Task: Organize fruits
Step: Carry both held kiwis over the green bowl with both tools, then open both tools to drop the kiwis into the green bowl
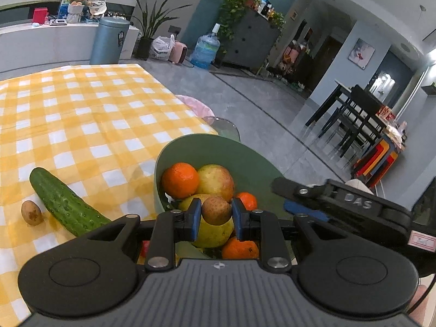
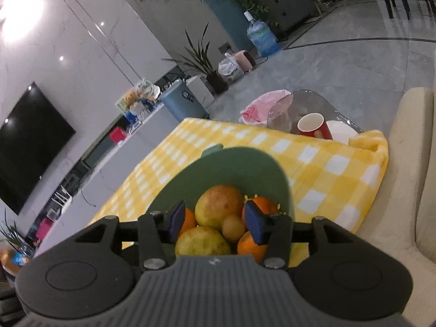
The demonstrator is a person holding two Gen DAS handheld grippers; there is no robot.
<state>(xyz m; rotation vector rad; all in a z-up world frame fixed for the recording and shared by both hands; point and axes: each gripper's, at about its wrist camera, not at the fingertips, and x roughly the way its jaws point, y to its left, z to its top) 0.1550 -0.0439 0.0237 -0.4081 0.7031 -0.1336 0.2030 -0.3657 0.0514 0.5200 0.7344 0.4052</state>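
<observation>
My left gripper is shut on a small brown fruit, held just above a green bowl. The bowl holds oranges, a reddish apple and a yellow pear. To its left on the checked cloth lie a cucumber and another small brown fruit. The right gripper reaches in from the right. In the right wrist view the right gripper is open over the bowl. A small brown fruit rests on the pile between its fingers, pads clear of it.
The yellow checked tablecloth ends just behind the bowl. Beyond it a glass side table carries a red cup and pink cloth. A beige sofa runs along the right.
</observation>
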